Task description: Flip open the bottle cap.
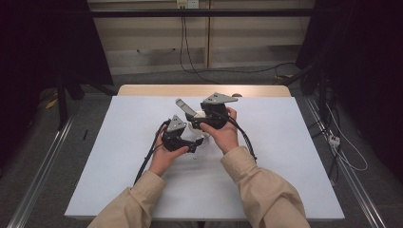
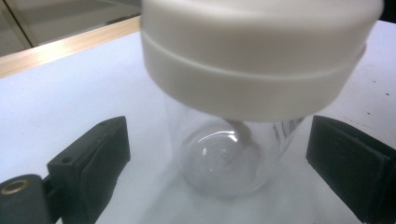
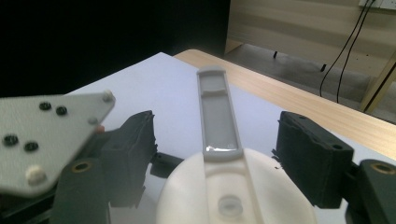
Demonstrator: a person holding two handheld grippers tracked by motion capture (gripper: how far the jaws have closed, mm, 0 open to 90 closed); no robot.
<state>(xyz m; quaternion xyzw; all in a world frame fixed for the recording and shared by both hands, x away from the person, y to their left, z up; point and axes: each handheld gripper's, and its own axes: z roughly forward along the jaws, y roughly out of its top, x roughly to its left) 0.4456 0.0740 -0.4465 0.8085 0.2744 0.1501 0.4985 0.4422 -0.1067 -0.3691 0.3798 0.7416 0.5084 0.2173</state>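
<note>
A clear jar (image 2: 219, 158) with a wide white lid (image 2: 252, 56) stands between the jaws of my left gripper (image 2: 219, 172). The black pads (image 2: 100, 154) sit off to either side of the glass with a gap, so this gripper is open. The lid (image 3: 233, 196) carries a grey flip-up strip (image 3: 218, 116) that points away and upward. My right gripper (image 3: 222, 156) straddles the lid, open, its pads clear of the rim. From above, the left gripper (image 1: 190, 145) and right gripper (image 1: 202, 121) meet mid-table around the jar (image 1: 199, 139), with the strip (image 1: 184, 107) sticking out up-left.
A white board (image 1: 119, 166) covers the wooden table (image 1: 157, 90). Both forearms in beige sleeves (image 1: 266, 190) come in from the bottom. Black cables (image 1: 147, 159) trail from the grippers toward the near edge. Metal rails and floor cables run along both sides.
</note>
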